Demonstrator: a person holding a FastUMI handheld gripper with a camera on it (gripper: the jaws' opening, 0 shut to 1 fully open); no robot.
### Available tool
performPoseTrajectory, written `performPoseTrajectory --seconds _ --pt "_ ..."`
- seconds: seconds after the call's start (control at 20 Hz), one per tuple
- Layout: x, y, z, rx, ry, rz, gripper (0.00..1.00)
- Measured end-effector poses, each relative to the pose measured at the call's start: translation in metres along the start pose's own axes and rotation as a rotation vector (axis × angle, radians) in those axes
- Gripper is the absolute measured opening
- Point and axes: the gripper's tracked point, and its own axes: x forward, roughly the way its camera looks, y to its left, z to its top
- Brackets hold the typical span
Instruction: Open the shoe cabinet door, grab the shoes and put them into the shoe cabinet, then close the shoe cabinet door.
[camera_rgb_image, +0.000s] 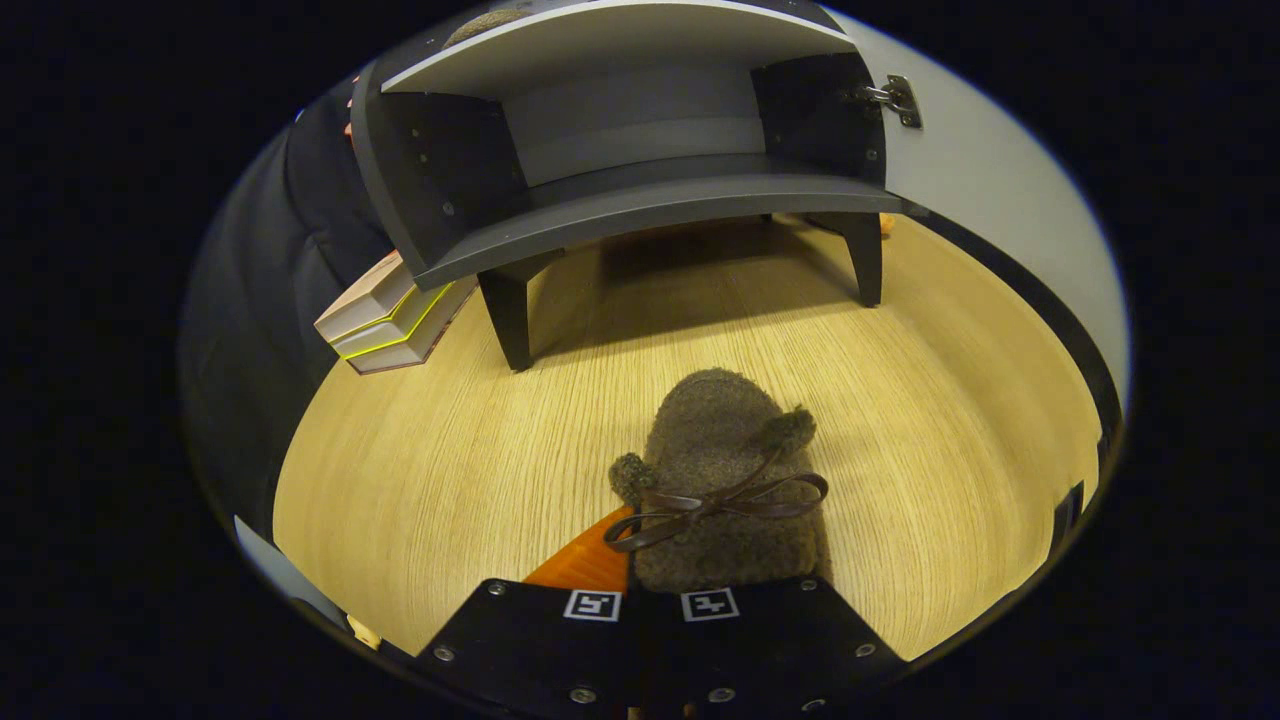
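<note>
I see the wooden tabletop (450, 470) spreading under everything. At its far side stands the dark shoe cabinet (640, 215) on short legs, its door (1000, 200) swung wide to the right, the hinge showing, the inside shelf bare. Left of the cabinet lies a stack of books (385, 320). Nearer me, the fuzzy brown slipper (725, 470) with a ribbon bow points toward the cabinet, its heel end between my fingers. My gripper (650, 600) is drawn narrow, both fingers pressed on the slipper's heel, holding it.
</note>
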Motion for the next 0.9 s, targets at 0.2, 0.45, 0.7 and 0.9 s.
performPoseTrajectory --seconds 0.2,0.45,0.7,0.9 --pt "-0.023 -0.005 0.008 -0.006 -0.006 0.012 0.05" --pt "-0.071 -0.008 0.053 -0.018 -0.079 0.015 0.05" --pt "-0.117 -0.006 0.120 -0.024 -0.193 0.013 0.05" --pt "-0.146 -0.001 0.166 -0.044 -0.244 0.012 0.05"
